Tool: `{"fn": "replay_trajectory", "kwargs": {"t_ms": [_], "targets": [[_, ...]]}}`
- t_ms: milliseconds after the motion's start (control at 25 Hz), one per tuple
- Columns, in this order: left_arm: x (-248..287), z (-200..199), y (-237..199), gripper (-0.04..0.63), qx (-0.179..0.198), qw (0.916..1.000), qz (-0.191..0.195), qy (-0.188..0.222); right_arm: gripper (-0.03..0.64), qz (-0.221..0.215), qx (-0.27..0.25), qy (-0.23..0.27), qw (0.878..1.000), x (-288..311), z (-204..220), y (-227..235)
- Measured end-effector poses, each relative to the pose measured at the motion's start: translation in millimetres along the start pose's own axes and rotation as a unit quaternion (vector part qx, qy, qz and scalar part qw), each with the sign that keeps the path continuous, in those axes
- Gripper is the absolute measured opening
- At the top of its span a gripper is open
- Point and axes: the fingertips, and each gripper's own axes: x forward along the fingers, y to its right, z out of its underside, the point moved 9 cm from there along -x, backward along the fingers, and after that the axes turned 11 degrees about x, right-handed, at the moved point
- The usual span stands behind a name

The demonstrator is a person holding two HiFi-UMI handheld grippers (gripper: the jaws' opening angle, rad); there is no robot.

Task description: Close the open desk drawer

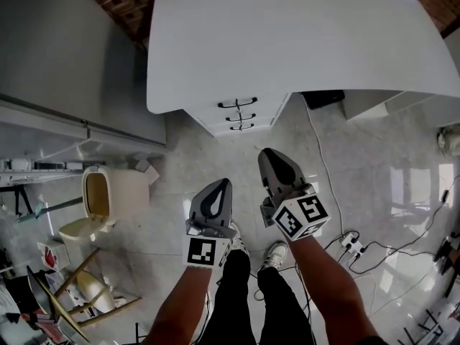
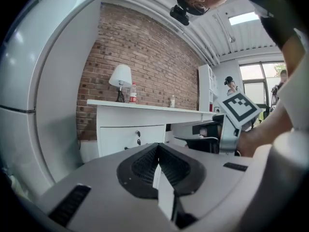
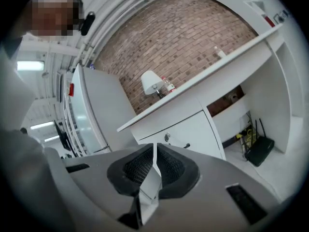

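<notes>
Both grippers held out low ahead of the person, well short of the furniture. Left gripper (image 1: 221,187): jaws together, nothing between them. Right gripper (image 1: 270,157): jaws likewise drawn together and empty, just beside the left one at its 2 o'clock.

Drawer stack (image 1: 238,113) sits at 12 o'clock under the left end of the white table (image 1: 287,42), with three dark handles one above another. From here all three fronts look flush. I cannot tell whether any of them stands out, so the closing may already be done.

If a front is still proud, my reading is this:
- Walk in toward 12 o'clock.
- Set closed jaws flat on the panel beside its handle.
- Push straight in, square to the front, until it sits level with its neighbours.
- Avoid an off-centre shove, which could rack it.

Surroundings:
- An open-lidded beige bin (image 1: 100,196) at 9 o'clock.
- A wooden chair (image 1: 93,293) at 8 o'clock.
- A power strip (image 1: 351,244) with trailing cables at 4 o'clock, the likeliest thing to trip on.
- A lamp (image 2: 120,76) and a bottle (image 2: 133,93) on the table.

The floor between the grippers and the drawers looks unobstructed.
</notes>
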Motion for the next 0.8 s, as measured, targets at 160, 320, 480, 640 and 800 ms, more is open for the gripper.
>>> {"fn": "replay_trajectory", "kwargs": {"t_ms": [160, 320, 480, 640, 800], "targets": [[-9, -23, 12, 0.008, -0.001, 0.9999, -0.009, 0.011, 0.038, 0.002, -0.12, 0.002, 0.993, -38, -20, -31], [-22, -48, 21, 0.008, 0.005, 0.9996, -0.019, 0.021, 0.038, 0.002, -0.197, 0.015, 0.98, -71, -40, -66], [-40, -83, 29, 0.008, 0.004, 0.9991, -0.031, 0.029, 0.038, -0.011, -0.197, 0.031, 0.98, -101, -65, -100], [-66, -125, 33, 0.008, 0.0, 0.9979, -0.048, 0.043, 0.038, -0.02, -0.2, 0.047, 0.978, -125, -92, -130], [-85, -151, 35, 0.008, -0.006, 0.9972, -0.059, 0.046, 0.035, -0.02, -0.212, 0.05, 0.976, -138, -110, -155]]}}
